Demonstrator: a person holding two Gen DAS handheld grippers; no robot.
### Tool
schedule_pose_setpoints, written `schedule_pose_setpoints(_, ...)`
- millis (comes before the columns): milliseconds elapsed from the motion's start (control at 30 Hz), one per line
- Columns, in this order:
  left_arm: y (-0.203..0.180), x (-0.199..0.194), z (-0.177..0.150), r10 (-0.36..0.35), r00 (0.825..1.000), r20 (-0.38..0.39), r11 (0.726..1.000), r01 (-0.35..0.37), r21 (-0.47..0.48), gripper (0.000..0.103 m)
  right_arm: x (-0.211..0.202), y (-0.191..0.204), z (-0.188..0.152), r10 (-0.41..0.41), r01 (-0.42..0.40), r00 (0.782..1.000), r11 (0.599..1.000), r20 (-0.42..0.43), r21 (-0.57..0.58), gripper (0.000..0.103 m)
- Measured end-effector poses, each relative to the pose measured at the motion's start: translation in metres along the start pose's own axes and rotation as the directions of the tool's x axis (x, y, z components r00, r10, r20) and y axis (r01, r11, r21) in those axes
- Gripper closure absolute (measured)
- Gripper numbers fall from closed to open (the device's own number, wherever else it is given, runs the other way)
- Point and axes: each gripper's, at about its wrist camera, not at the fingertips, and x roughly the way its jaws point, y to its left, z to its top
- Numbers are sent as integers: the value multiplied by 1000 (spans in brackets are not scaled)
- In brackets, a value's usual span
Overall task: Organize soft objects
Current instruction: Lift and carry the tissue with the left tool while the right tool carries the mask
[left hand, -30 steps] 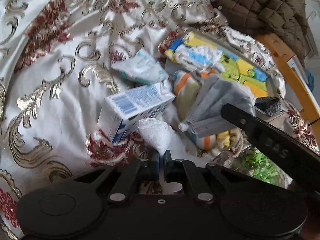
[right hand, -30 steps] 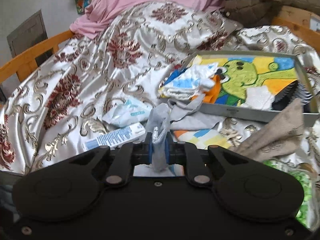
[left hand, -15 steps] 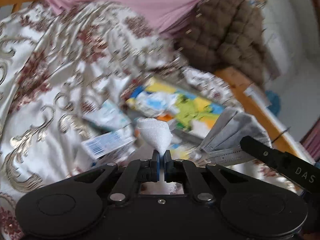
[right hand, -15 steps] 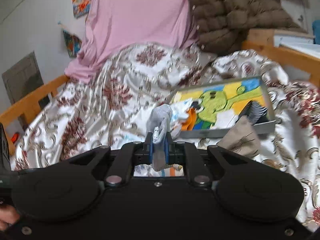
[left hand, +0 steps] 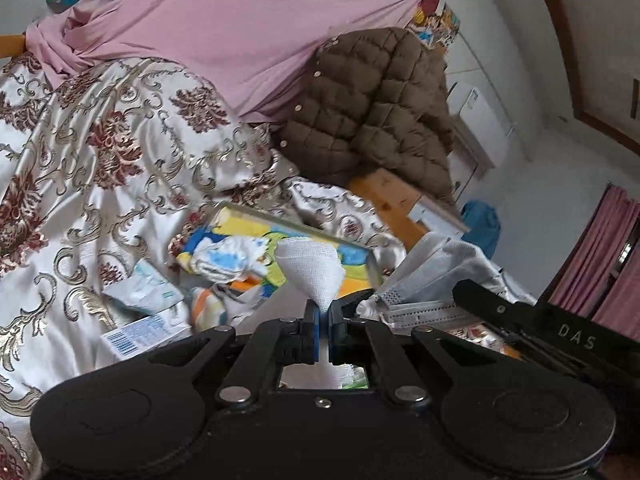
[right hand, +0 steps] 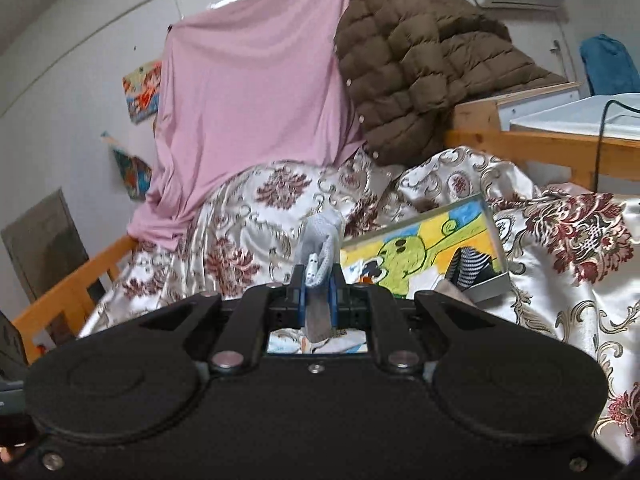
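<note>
Left gripper (left hand: 323, 322): jaws clamped on a white gauze cloth (left hand: 312, 270); the cloth fans out above the fingertips and a tail of it hangs behind them inside the frame.
Right gripper (right hand: 316, 294): jaws pinched tight on a grey face mask (right hand: 320, 240); in the left wrist view the same mask (left hand: 432, 276) spreads out pleated beside the right gripper's black arm.
Both held items: raised clear of the bedspread, not touching it.
Bedspread (left hand: 100, 168): glossy white, red and gold floral pattern, rumpled, covers the bed.
Tray (right hand: 486, 284): shallow grey box with a green cartoon figure on a yellow and blue floor; lies on the bedspread towards the bed's right side, tilted.
Tray contents: white and blue crumpled cloth (left hand: 228, 258) at its near left corner; a black and white striped item (right hand: 468, 266) at its right end.
Loose items on the bedspread: pale tissue packet (left hand: 142, 290) left of the tray; white and blue carton (left hand: 138, 338) nearer the camera, just below the packet; an orange-striped cloth (left hand: 204, 306) between packet and tray.
Head of bed: pink sheet (right hand: 248, 92) draped over the back, brown quilted jacket (right hand: 416, 60) heaped at the right corner on the wooden frame (right hand: 536, 148).
Left edge: wooden bed rail (right hand: 68, 292).
</note>
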Motion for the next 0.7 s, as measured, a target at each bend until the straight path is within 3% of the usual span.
schedule_pose_setpoints(267, -31, -10, 8, -25, 1000, 16, 998, 24, 57, 100, -27, -3, 17, 4, -5, 998, 1000, 55, 26, 98)
schedule_pose_setpoints(400, -47, -9, 27, -28, 999, 21, 996, 26, 86, 100, -32, 4, 31, 27, -28, 995, 1000, 94, 12, 98)
schedule_pose_setpoints(700, -85, 24, 75, -42, 997, 72, 964, 21, 265, 100, 0, -15, 48, 40, -34, 977, 999, 210, -34, 98)
